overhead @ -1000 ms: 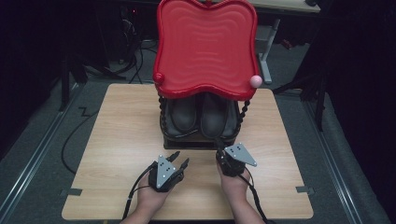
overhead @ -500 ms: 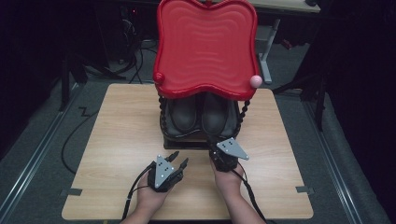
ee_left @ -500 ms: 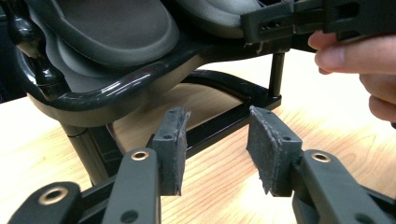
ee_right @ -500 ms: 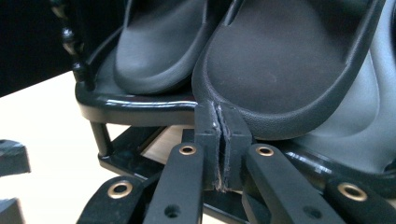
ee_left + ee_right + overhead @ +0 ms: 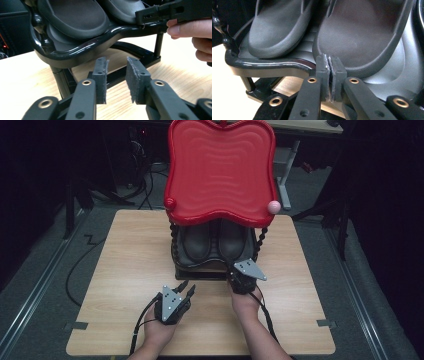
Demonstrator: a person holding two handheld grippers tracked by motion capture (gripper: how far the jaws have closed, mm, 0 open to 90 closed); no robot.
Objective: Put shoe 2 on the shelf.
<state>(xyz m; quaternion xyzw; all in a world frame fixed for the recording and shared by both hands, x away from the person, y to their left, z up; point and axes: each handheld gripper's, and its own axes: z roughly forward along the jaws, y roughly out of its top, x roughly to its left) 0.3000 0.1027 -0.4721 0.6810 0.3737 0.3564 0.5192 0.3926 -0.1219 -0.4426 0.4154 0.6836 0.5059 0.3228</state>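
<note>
A two-level rack stands mid-table, with a red wavy tray (image 5: 220,170) on top and a black lower shelf (image 5: 200,266) below. On the shelf sit two dark shoes (image 5: 196,242) (image 5: 231,240), toes toward me. My right gripper (image 5: 238,271) is at the shelf's front rim. In the right gripper view the gripper (image 5: 328,58) is shut with nothing between its pads, just before the toe of the right-hand shoe (image 5: 362,30). My left gripper (image 5: 185,289) rests lower on the table, open. In the left gripper view it (image 5: 116,62) faces the shelf rim (image 5: 82,50).
The wooden table (image 5: 125,260) has bare room left and right of the rack. A pink ball (image 5: 273,206) and a red ball (image 5: 170,202) cap the tray's front corners. Beaded black posts (image 5: 261,240) carry the tray. Cables (image 5: 80,265) lie on the floor at left.
My right gripper has moved forward and a little left, up to the front rim of the black shelf. The left gripper has stayed where it was.
</note>
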